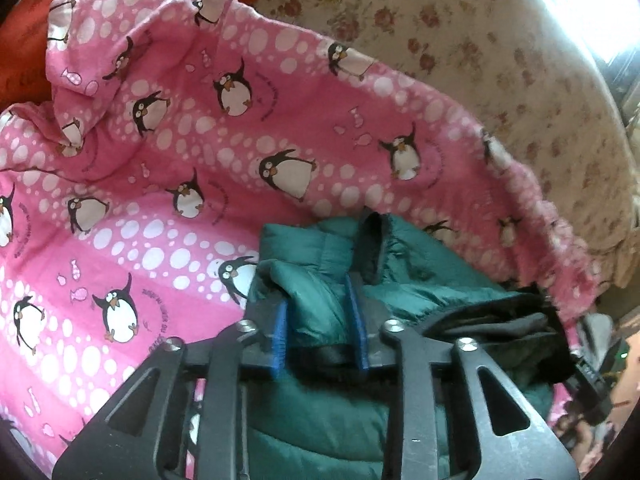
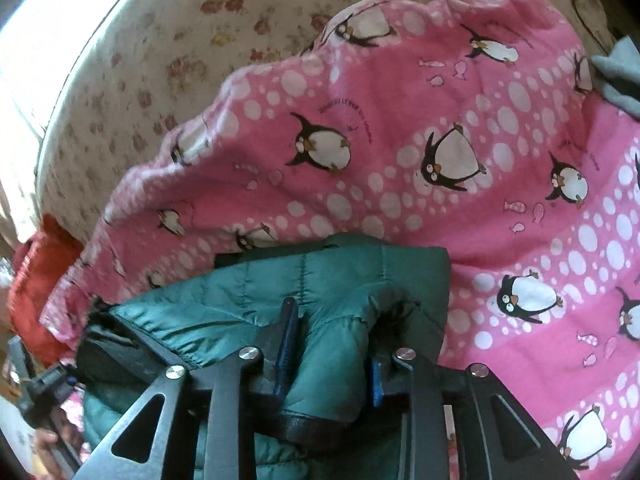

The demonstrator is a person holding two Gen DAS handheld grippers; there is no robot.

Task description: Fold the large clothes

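A dark green quilted jacket (image 1: pixel 420 280) (image 2: pixel 340 276) with a black lining lies bunched on a pink penguin-print blanket (image 1: pixel 180 140) (image 2: pixel 400 140). In the left wrist view, my left gripper (image 1: pixel 319 312) has a puffed fold of the jacket between its blue pads (image 1: pixel 282 320), and the fabric fills the gap. In the right wrist view, my right gripper (image 2: pixel 332 344) holds another fold of the same jacket, which bulges between its pads (image 2: pixel 289 336). Both grippers point down at the bed, at opposite ends of the jacket.
A cream floral sheet (image 1: pixel 520 60) (image 2: pixel 160 40) lies beyond the blanket. Orange fabric (image 1: pixel 24 40) (image 2: pixel 40 280) sits at the blanket's edge. Grey cloth (image 2: pixel 620 80) lies at the far right. A person's hand (image 2: pixel 48 440) shows at the lower left.
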